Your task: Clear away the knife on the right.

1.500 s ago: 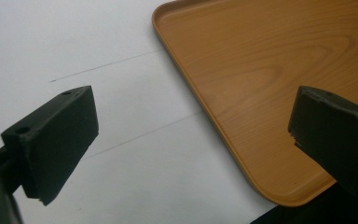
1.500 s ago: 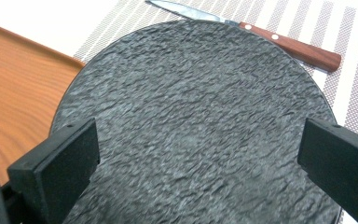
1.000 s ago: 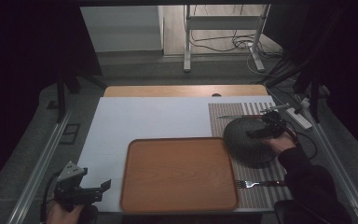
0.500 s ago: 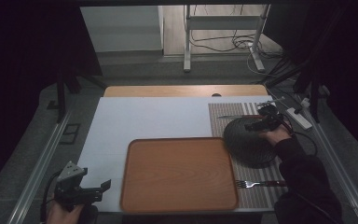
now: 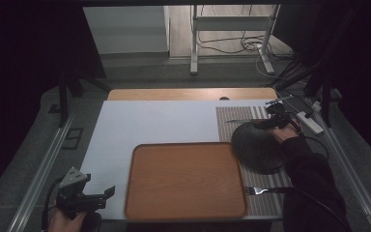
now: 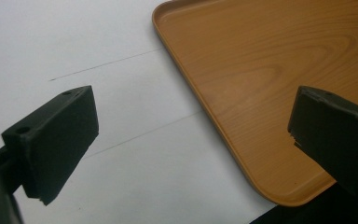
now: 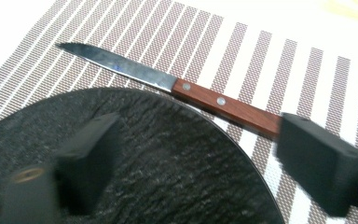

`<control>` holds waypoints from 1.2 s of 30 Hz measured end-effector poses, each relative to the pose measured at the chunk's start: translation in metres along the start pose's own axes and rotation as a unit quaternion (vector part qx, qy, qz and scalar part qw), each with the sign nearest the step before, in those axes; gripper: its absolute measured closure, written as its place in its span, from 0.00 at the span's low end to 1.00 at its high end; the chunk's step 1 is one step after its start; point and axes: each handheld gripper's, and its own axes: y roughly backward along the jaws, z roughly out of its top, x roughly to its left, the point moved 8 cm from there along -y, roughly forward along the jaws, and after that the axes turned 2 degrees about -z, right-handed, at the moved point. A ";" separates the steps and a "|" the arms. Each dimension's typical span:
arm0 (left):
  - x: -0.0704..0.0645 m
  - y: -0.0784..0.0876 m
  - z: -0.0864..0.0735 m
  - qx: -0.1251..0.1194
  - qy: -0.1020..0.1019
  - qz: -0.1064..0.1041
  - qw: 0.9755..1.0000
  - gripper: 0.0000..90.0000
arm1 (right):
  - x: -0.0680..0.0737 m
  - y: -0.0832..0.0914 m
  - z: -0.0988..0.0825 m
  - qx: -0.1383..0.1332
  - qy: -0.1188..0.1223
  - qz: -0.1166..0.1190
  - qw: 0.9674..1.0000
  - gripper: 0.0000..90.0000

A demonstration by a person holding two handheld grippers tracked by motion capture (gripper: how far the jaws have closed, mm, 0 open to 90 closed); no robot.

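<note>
Right gripper straddling the plate rim — knife just beyond.

High view: your right gripper [image 5: 274, 121] sits at the dark plate's [image 5: 256, 147] far edge; left gripper [image 5: 84, 195] idles, spread, beside the tray [image 5: 183, 179].
Right gripper view: jaws have just been narrowing, rim between them, not yet pinched — knife [image 7: 168, 86] lies crosswise beyond.

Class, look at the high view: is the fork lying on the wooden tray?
No. The fork lies on the striped placemat just right of the tray, its tines pointing toward the tray's edge.
</note>
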 end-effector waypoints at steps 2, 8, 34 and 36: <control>0.000 0.000 0.000 0.000 -0.001 0.000 1.000 0.02 | -0.003 -0.003 0.004 -0.001 -0.005 0.002 1.000 0.33; 0.000 0.000 0.000 -0.001 0.000 -0.001 1.000 0.02 | -0.011 -0.008 0.012 0.001 -0.016 0.011 1.000 0.64; 0.000 0.000 0.000 0.000 -0.001 -0.001 1.000 0.03 | -0.062 -0.048 0.010 0.036 -0.014 -0.035 0.999 1.00; 0.000 0.000 0.000 0.000 -0.001 -0.001 1.000 0.03 | -0.061 -0.047 0.006 0.043 -0.016 -0.030 0.998 1.00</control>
